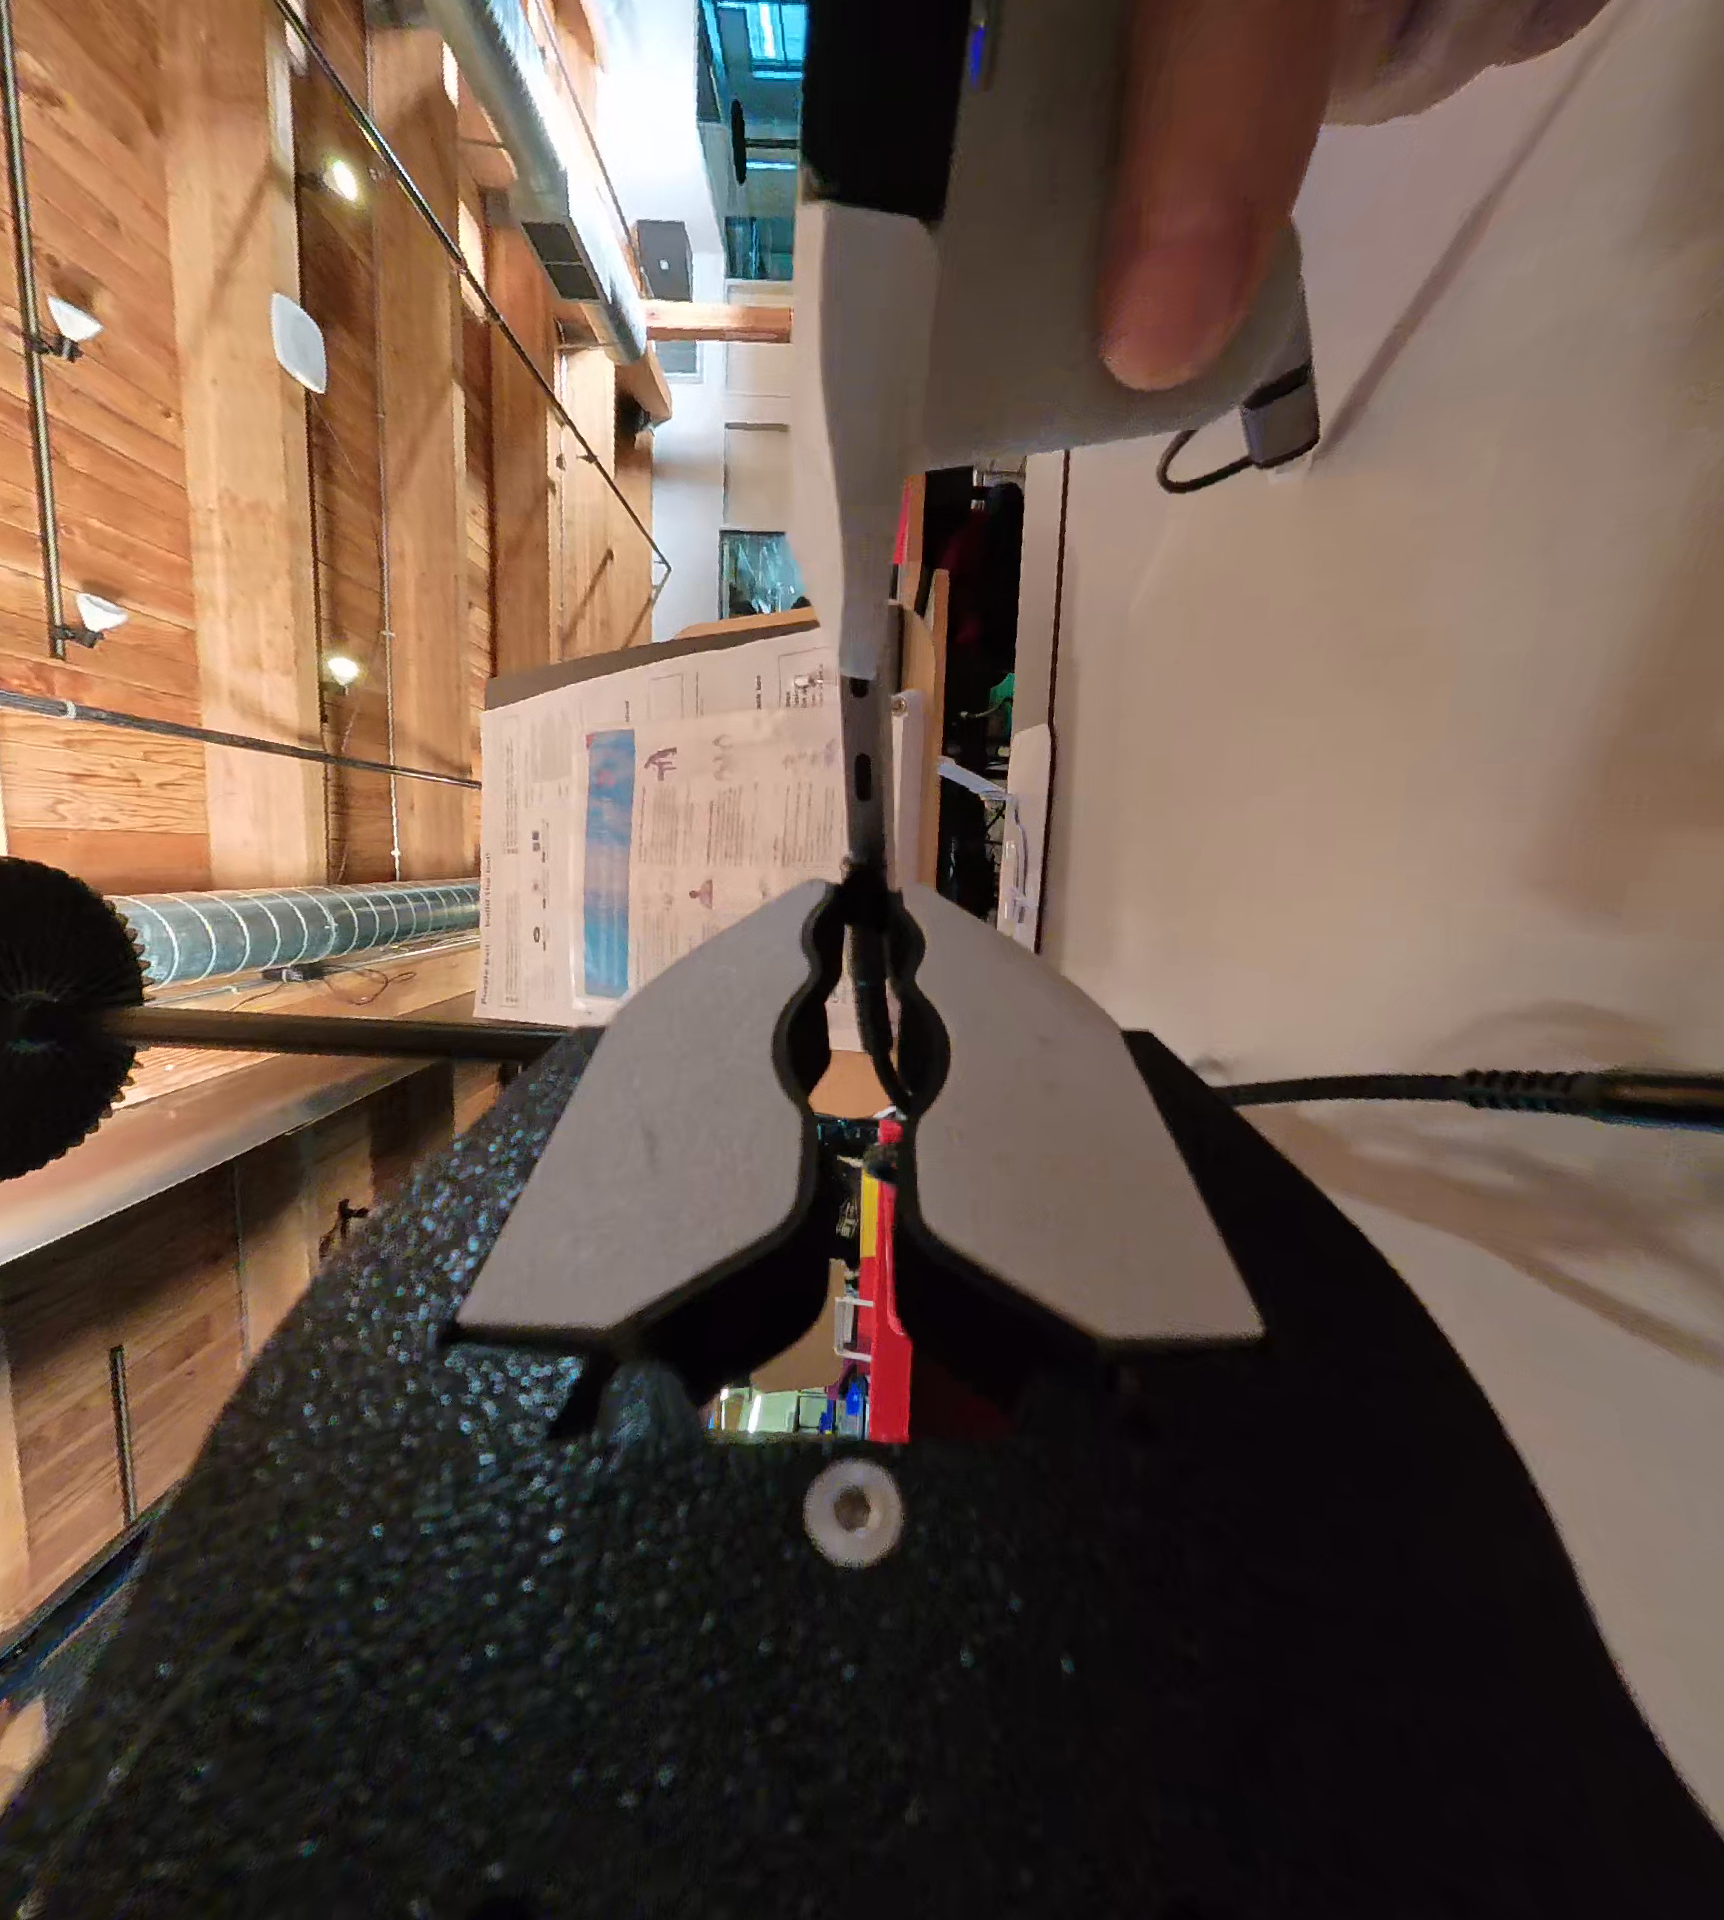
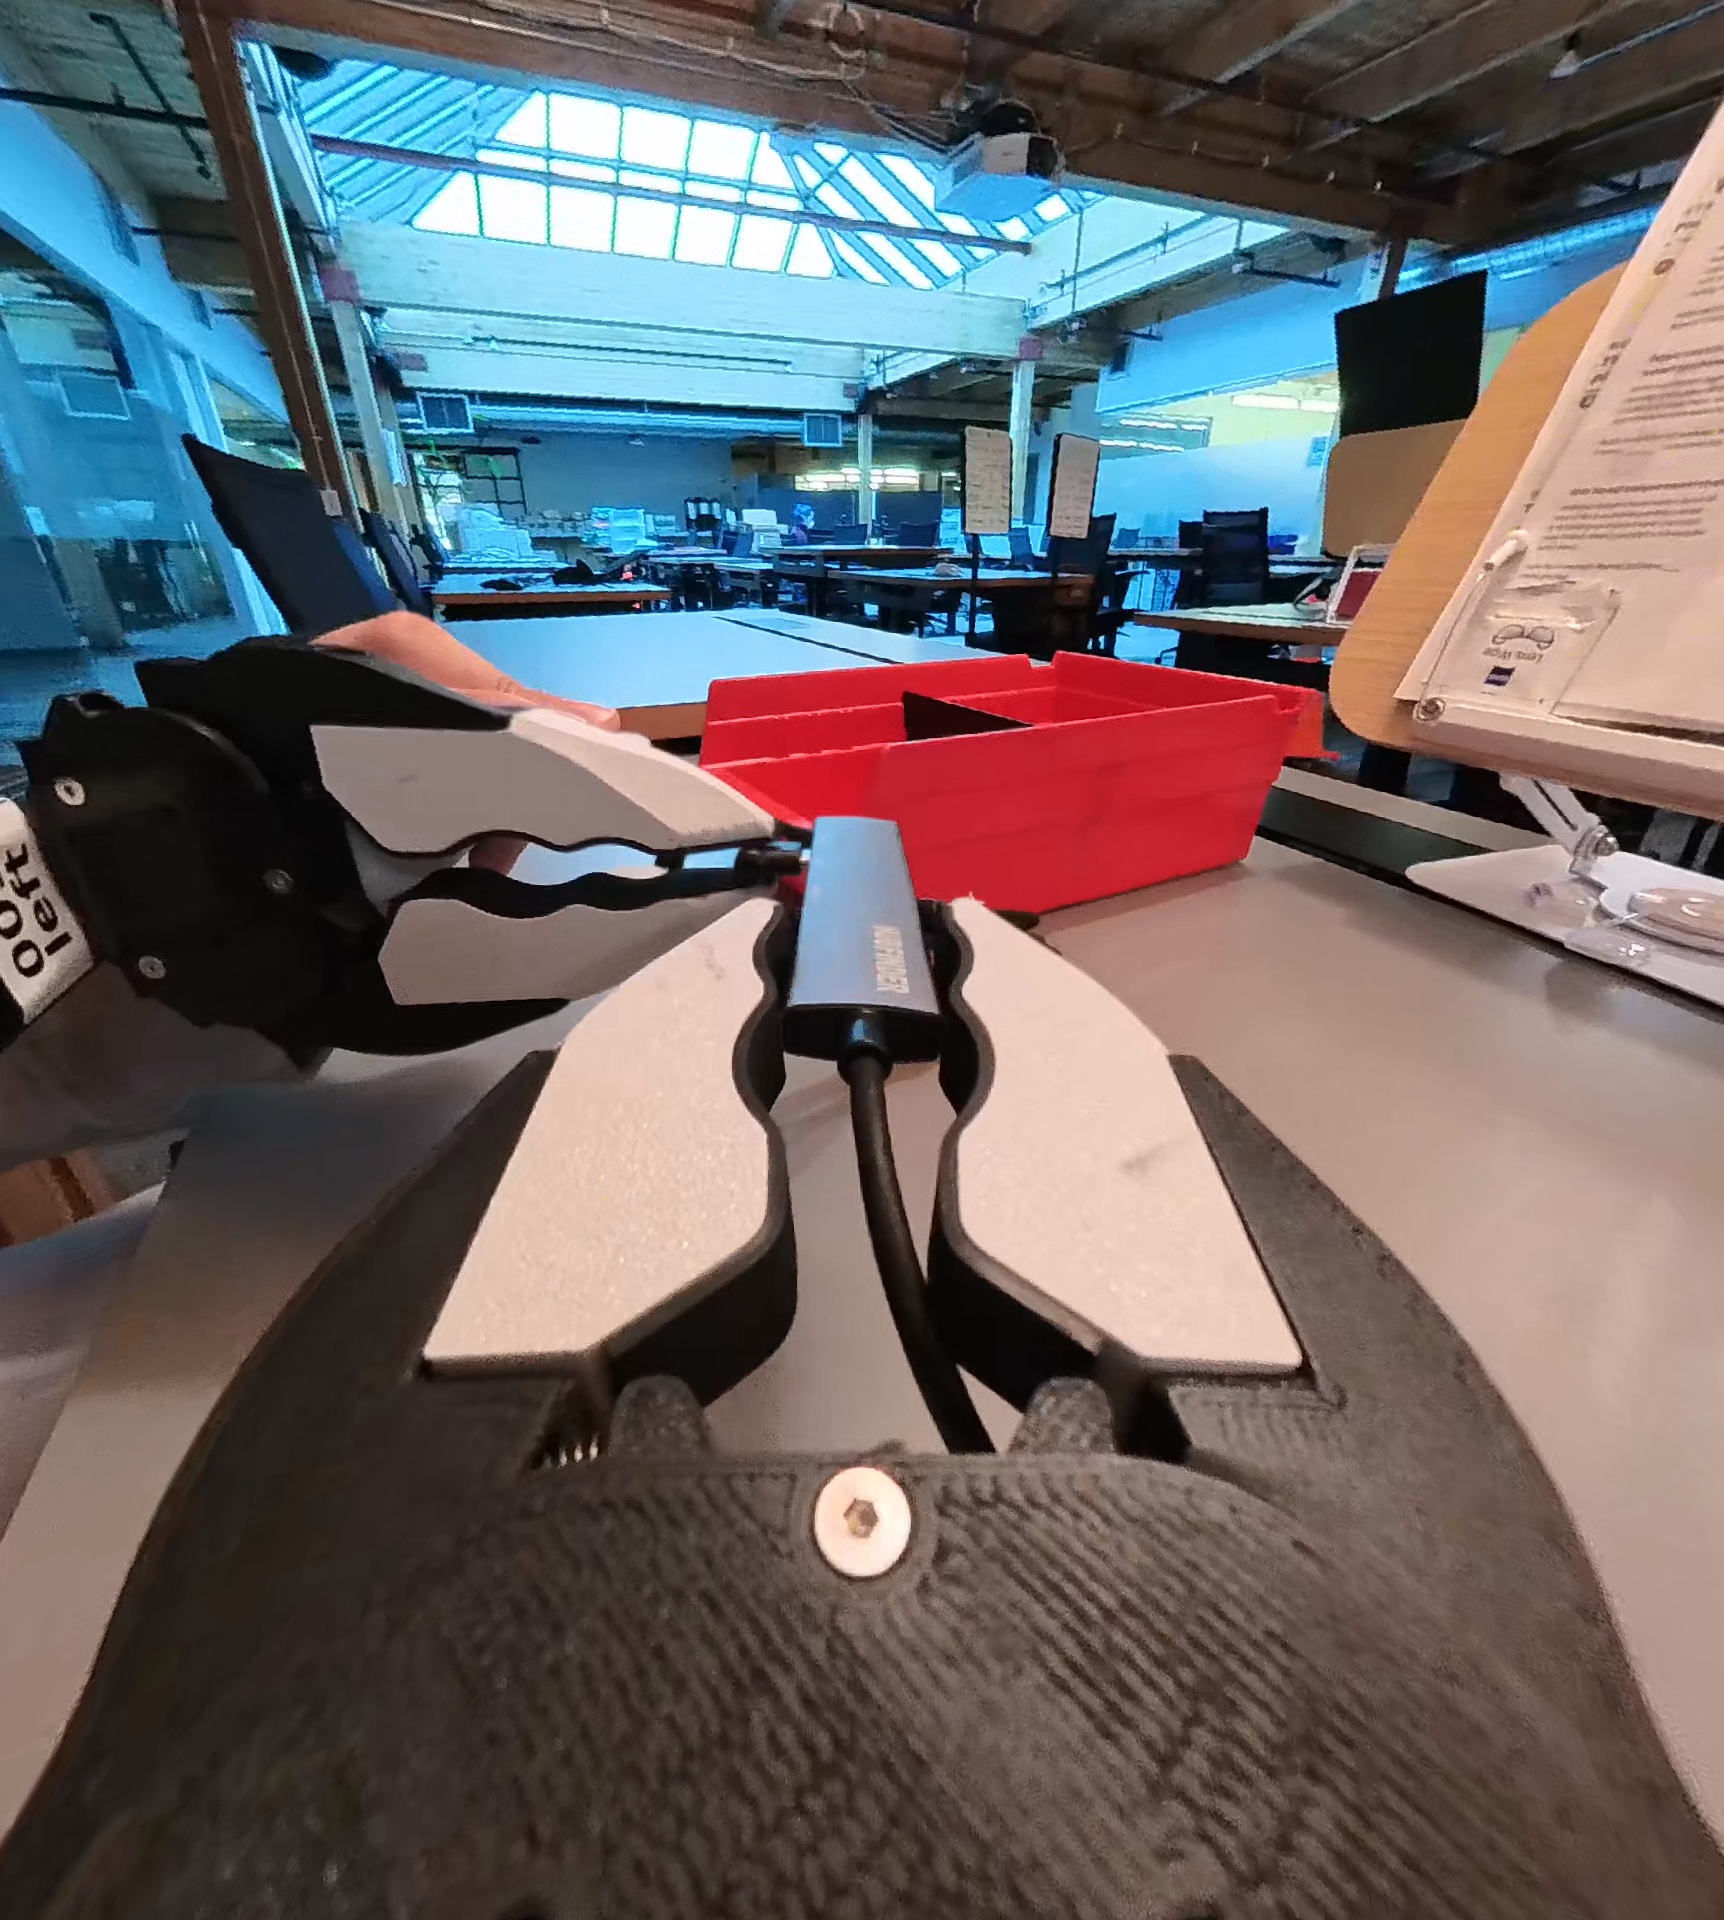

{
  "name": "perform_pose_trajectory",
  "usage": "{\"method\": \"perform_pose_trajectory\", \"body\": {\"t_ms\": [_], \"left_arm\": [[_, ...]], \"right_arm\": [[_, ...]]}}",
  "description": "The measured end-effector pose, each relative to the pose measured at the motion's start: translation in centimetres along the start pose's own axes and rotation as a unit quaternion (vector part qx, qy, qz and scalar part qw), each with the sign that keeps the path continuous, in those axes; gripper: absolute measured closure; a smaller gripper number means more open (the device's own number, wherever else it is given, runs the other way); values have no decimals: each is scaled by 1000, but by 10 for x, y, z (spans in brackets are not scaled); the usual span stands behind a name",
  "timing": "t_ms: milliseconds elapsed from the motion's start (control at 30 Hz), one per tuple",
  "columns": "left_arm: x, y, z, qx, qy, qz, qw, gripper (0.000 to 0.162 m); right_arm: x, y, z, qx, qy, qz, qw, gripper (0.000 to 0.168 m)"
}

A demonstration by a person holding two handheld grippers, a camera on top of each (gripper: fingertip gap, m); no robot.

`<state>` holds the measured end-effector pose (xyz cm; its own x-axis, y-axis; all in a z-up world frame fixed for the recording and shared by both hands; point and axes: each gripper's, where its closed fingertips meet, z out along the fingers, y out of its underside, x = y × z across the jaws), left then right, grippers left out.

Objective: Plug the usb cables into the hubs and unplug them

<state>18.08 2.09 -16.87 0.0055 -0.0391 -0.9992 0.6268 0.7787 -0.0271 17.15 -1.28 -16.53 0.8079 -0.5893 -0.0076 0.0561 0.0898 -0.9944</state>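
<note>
My right gripper (image 2: 858, 920) is shut on a slim dark-grey USB hub (image 2: 853, 935), held level above the table, its black lead (image 2: 899, 1226) running back between the fingers. My left gripper (image 2: 770, 847) comes in from the left, shut on a small black USB plug (image 2: 733, 862) whose tip meets the hub's left side. How deep it sits I cannot tell. In the left wrist view my left gripper (image 1: 863, 904) pinches the plug (image 1: 863, 961) right under the hub (image 1: 863, 774), which shows edge-on with its ports.
A red divided bin (image 2: 1003, 769) stands just behind the hub. A document stand with papers (image 2: 1616, 436) rises at the right. A loose braided cable with a metal plug (image 1: 1616, 1101) and a grey connector (image 1: 1279, 416) lie on the grey table (image 2: 1460, 1091). My right fingertips sit around 4 cm from my left ones.
</note>
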Motion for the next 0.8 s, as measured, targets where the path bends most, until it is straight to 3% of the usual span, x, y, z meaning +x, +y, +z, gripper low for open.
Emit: {"method": "perform_pose_trajectory", "body": {"t_ms": [367,800], "left_arm": [[4,0,-3,8,16,-6,1000,155],[4,-1,-7,32,63,-21,997,155]], "right_arm": [[-5,6,1,-28,-24,48,998,141],[-14,12,-2,-53,-51,27,997,139]]}}
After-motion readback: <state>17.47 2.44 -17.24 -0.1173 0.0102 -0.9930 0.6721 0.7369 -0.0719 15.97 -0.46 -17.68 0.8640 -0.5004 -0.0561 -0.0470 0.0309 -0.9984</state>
